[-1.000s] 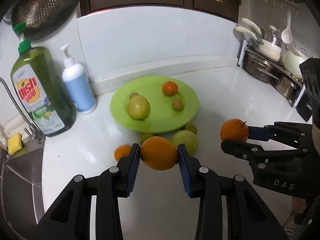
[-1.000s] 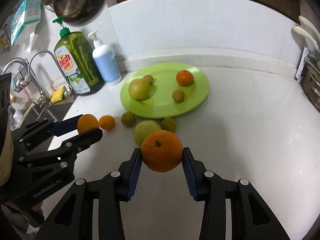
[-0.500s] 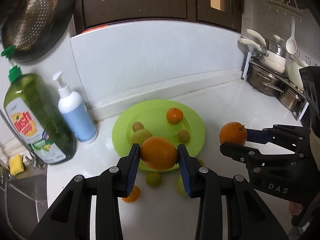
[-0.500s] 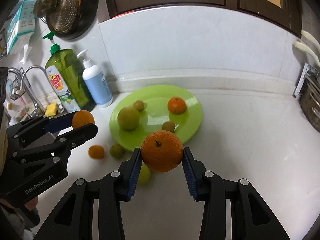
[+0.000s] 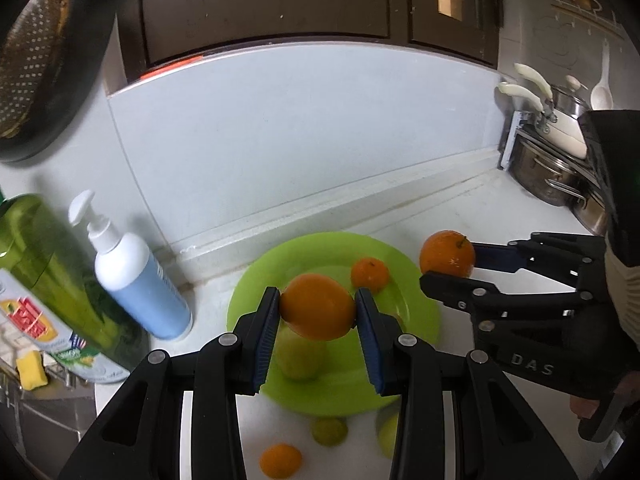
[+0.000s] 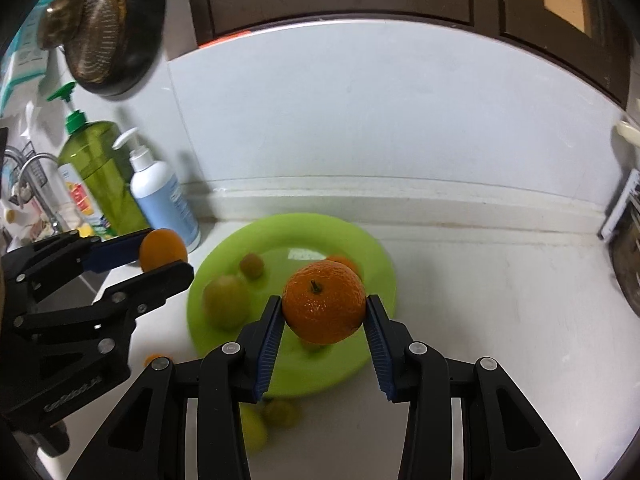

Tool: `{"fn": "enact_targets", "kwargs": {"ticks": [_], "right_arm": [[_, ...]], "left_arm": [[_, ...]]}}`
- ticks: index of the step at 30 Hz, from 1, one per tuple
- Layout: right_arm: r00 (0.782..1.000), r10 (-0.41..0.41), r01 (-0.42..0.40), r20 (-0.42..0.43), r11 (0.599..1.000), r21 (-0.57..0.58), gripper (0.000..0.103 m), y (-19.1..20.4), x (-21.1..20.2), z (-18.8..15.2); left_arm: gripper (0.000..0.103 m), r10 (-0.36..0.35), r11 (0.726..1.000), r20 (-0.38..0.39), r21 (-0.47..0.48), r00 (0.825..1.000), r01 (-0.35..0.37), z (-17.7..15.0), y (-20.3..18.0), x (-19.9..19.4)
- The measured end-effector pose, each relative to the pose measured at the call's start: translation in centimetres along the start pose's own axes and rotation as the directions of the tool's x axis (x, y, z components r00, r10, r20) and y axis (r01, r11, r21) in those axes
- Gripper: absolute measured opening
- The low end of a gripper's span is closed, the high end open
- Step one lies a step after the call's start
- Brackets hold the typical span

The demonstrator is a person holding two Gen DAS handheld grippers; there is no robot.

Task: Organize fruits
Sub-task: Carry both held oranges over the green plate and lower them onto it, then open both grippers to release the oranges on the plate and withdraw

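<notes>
Counter: white kitchen worktop (image 6: 500, 320) under dark cabinets, a sink at your left; you work over its corner.
Left gripper: your left gripper (image 5: 316, 314) is clamped on a smooth orange (image 5: 317, 306), blue pads pressed to its sides, held above the near-left part of the green plate (image 5: 416, 320), apparently so it can be set down there.
Right gripper: your right gripper (image 6: 323, 314) is clamped on a dimpled orange with a stem (image 6: 324, 307), stem up, hanging above the plate's near-right half; from the left camera it sits at the plate's right rim.
Loose fruit nearest you: a small orange (image 5: 280, 460), a small green fruit (image 5: 329, 431) and a larger yellow-green fruit (image 5: 387, 432) lie on the worktop just off the plate's near edge, so I judge the sorting unfinished.
On the plate: a large yellow-green fruit (image 6: 225, 306), a small brownish fruit (image 6: 251, 265) and a small tangerine (image 5: 369, 274) already rest there, apart from one another.
Free room: the plate's middle looks bare, likely the safest landing spot for both oranges.
Risk: round fruit may roll off the shallow rim once released; lower each close before you let the pads part.
Behind: a white-and-blue pump bottle (image 6: 164, 196) and a green dish-soap bottle (image 6: 96, 168) stand left of the plate against the wall; pots (image 5: 552, 176) sit far right.
</notes>
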State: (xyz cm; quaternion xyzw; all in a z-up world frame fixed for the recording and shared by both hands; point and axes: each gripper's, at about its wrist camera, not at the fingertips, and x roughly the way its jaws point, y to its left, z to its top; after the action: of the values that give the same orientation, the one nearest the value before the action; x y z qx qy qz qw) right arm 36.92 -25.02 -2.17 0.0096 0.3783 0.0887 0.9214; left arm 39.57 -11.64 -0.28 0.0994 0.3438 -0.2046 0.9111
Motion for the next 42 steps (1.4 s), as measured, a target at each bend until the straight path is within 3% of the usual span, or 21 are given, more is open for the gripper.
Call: {"fn": "enact_targets", "kwargs": {"ticks": [11,19,28,42], "right_arm": [[0.999,0.005,-0.006,-0.041,0.999,-0.036,0.042,0.2,5.7,2.7],[0.997,0.024,-0.028,-0.079,0.998,-0.049,0.042,0.5,9.0,3.8],[0.994,0.015,-0.023,-0.111,0.998,-0.065,0.042,-0.4,10.9,4.2],[0.991,0.007,-0.018,-0.136,0.997,-0.079,0.042,-0.1,12.4,4.1]], "left_arm": [[0.038,0.025,0.999,-0.073,-0.017,0.997,-0.027,2.0,2.6,5.3],[0.038,-0.002,1.0,-0.117,-0.026,0.993,-0.001,1.8,4.4,7.9],[0.038,-0.02,0.999,-0.163,-0.047,0.986,0.012,1.6,4.9,10.3],[0.038,-0.019,0.999,-0.163,-0.048,0.986,0.011,2.0,4.6,11.1]]}}
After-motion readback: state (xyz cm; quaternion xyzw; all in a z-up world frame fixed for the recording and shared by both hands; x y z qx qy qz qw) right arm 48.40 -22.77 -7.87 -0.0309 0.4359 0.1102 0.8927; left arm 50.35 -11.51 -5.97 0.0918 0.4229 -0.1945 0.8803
